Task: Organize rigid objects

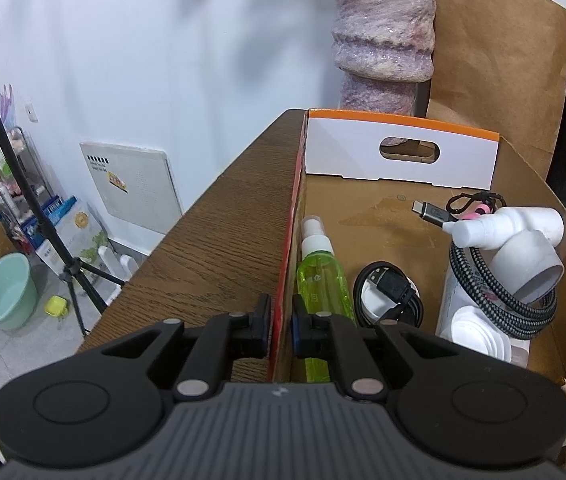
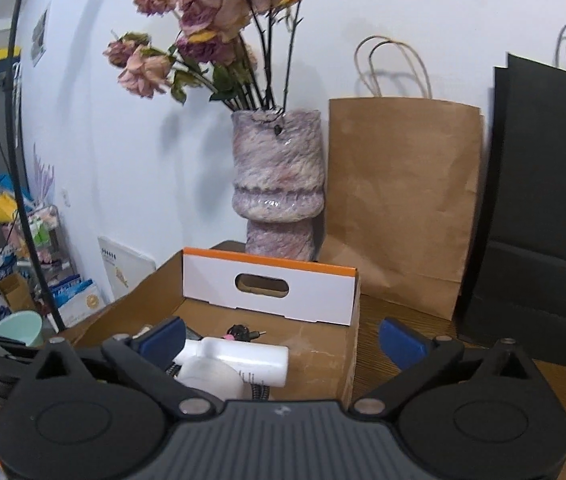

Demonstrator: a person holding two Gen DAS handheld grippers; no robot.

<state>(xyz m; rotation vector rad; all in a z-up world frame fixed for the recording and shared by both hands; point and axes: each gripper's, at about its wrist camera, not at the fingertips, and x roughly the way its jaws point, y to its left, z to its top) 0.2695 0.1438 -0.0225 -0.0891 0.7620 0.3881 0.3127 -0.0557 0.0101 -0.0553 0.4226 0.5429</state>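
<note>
Keep the left gripper [image 1: 281, 322] clamped on the cardboard box [image 1: 289, 216] wall, steadying it while the right gripper [image 2: 281, 340], jaws wide and empty, retreats toward six o'clock

No text can be read with certainty. In the left wrist view, the white wall panel [image 1: 133, 184] at centre left carries a row of black marks, a faint printed line and a yellow sticker, all too small to read. The green spray bottle [image 1: 321, 280] bears a pale embossed mark, illegible. The gripper body [image 1: 279, 394] at the bottom shows a small pale logo with no letters.
</note>
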